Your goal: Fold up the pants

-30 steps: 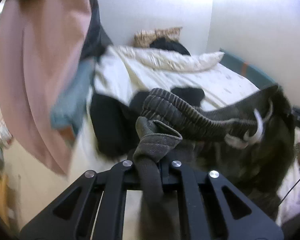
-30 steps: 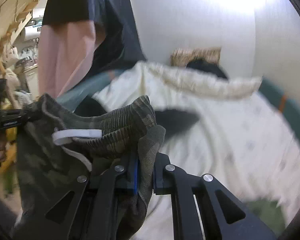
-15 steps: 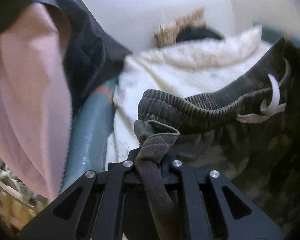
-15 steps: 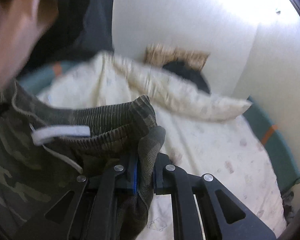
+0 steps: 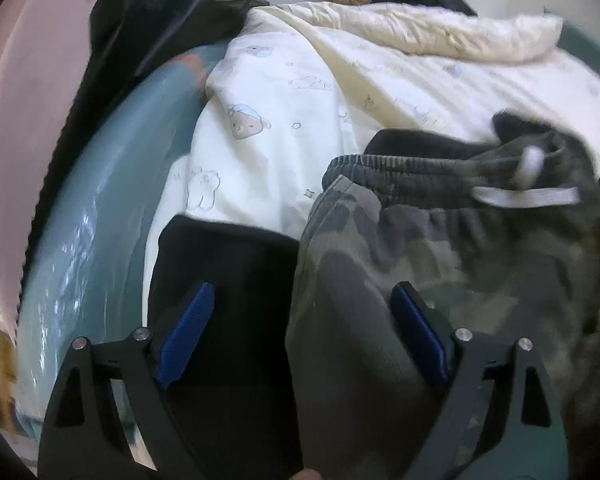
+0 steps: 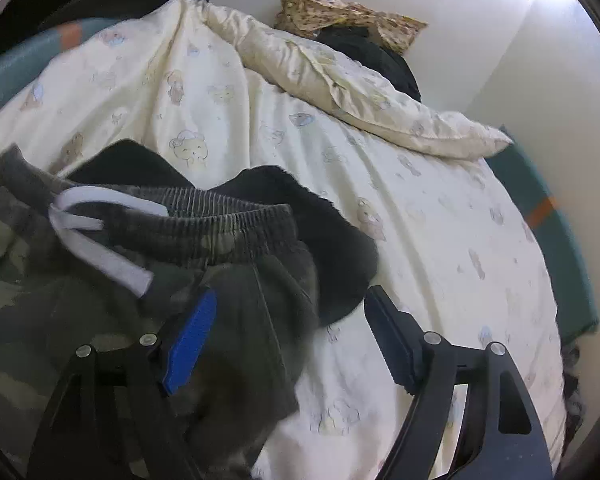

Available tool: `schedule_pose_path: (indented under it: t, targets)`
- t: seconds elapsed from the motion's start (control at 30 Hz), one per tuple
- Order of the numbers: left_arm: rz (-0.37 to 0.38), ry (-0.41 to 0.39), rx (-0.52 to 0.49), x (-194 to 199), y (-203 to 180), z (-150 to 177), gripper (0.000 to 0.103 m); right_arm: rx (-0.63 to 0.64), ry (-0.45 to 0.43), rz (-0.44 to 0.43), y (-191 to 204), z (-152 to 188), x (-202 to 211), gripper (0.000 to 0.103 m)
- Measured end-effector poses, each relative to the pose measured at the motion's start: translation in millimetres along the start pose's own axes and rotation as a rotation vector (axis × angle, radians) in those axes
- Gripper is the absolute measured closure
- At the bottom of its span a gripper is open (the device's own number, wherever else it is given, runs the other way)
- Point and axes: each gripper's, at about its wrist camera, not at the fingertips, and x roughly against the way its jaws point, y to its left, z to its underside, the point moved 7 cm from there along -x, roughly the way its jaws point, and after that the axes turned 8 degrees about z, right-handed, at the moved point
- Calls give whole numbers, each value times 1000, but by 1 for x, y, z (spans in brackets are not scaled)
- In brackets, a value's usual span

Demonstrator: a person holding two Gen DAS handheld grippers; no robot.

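Camouflage pants (image 5: pixel 440 264) with a ribbed waistband and a white drawstring (image 5: pixel 528 196) lie on the bed, on top of black garments. My left gripper (image 5: pixel 300 312) hangs above the waistband's left corner, its jaws opening, blue pads clear of the cloth. In the right wrist view the same pants (image 6: pixel 100 280) and drawstring (image 6: pixel 96 240) fill the lower left. My right gripper (image 6: pixel 290 316) is over the waistband's right corner, jaws opening too, with pants cloth lying below and between them, not pinched.
A black garment (image 5: pixel 224 280) lies under the pants at left and another black garment (image 6: pixel 332 248) at right. The bed has a cream bear-print quilt (image 6: pixel 400 208), a bunched duvet (image 6: pixel 340 80), a patterned pillow (image 6: pixel 340 12), and a teal bed edge (image 5: pixel 88 216). A person's pink and black clothing (image 5: pixel 16 120) is at left.
Both grippers came down toward the bed with the waistband pinched, then let go of it. The pants now lie on the black garments, and both sets of jaws stand wide.
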Motion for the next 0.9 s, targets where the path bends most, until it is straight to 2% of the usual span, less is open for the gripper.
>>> schedule_pose_path:
  t: [0.1, 0.17, 0.2, 0.23, 0.37, 0.53, 0.63, 0.9]
  targets:
    - [65, -38, 64, 29, 4, 2, 14, -32, -39, 17, -23, -2, 26, 24]
    - [95, -47, 86, 48, 5, 8, 9, -38, -25, -57, -32, 10, 51, 24]
    - [110, -46, 91, 60, 4, 14, 9, -37, -27, -61, -36, 15, 60, 24]
    - [114, -44, 89, 69, 2, 21, 9, -35, -29, -63, -41, 26, 75, 24]
    - [144, -59, 60, 118, -11, 58, 9, -65, -44, -168, -56, 74, 137, 24]
    - [186, -62, 49, 173, -31, 128, 9, -131, -59, -258, -71, 149, 218, 23]
    - [235, -18, 70, 190, -43, 180, 9, -158, -64, -311, -69, 187, 254, 23]
    - [317, 83, 137, 214, -69, 316, 9, -246, -22, -423, -44, 304, 308, 22]
